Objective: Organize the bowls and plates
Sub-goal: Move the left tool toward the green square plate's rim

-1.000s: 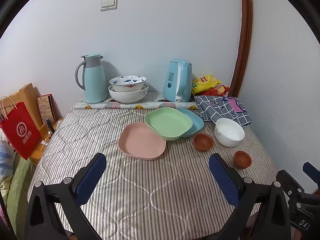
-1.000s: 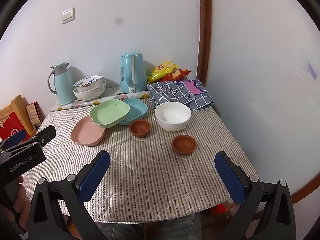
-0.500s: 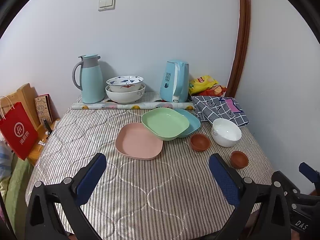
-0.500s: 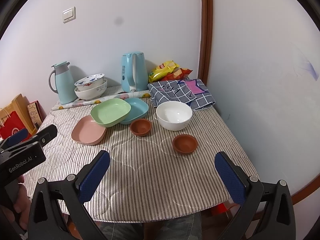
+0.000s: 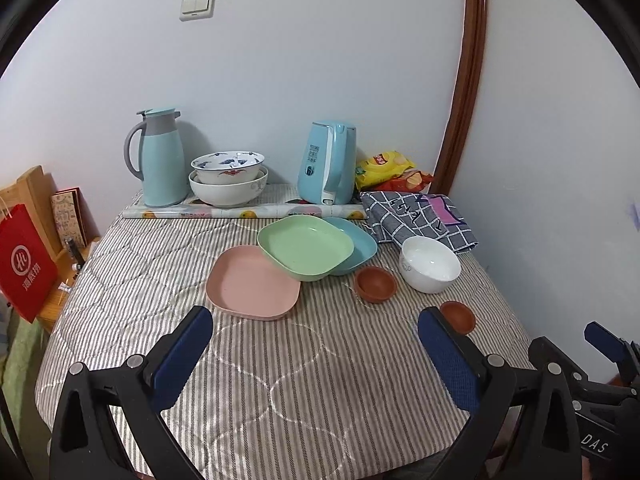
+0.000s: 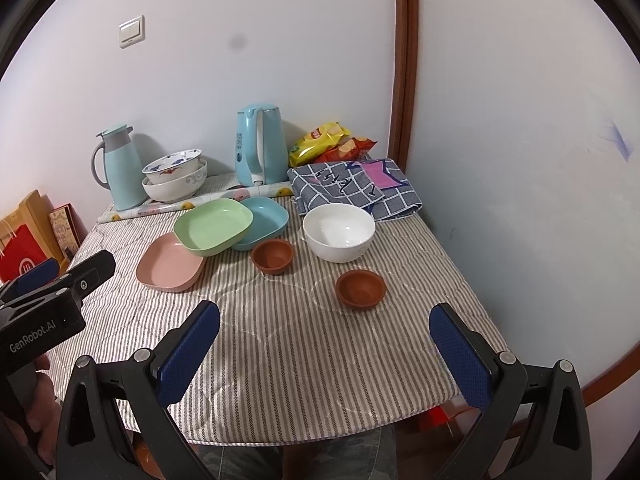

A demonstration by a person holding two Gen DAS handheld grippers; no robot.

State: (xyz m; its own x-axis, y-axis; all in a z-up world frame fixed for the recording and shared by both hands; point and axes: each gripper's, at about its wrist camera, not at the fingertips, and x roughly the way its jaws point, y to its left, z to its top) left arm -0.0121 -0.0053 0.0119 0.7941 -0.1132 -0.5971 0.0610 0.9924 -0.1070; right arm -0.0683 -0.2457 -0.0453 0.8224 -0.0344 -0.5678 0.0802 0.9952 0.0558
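Mid-desk, the green plate [image 5: 306, 247] leans tilted over both the pink plate [image 5: 252, 286] at its 7 o'clock and the blue plate [image 5: 358, 246] at its 3 o'clock. A brown bowl [image 6: 273, 255] sits just beside the blue plate; the white bowl [image 6: 339, 232] lies at its 2 o'clock, a second brown bowl [image 6: 361, 289] at its 4. The left tool [image 5: 318, 354] and right tool [image 6: 326, 350] hover spread wide and empty over the striped desk [image 6: 280, 360].

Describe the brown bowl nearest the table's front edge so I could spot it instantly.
Start at the striped table and find the white bowl near the right wall. Just in front of it sits a brown bowl, alone on bare cloth. Its twin sits farther back, beside the blue plate.
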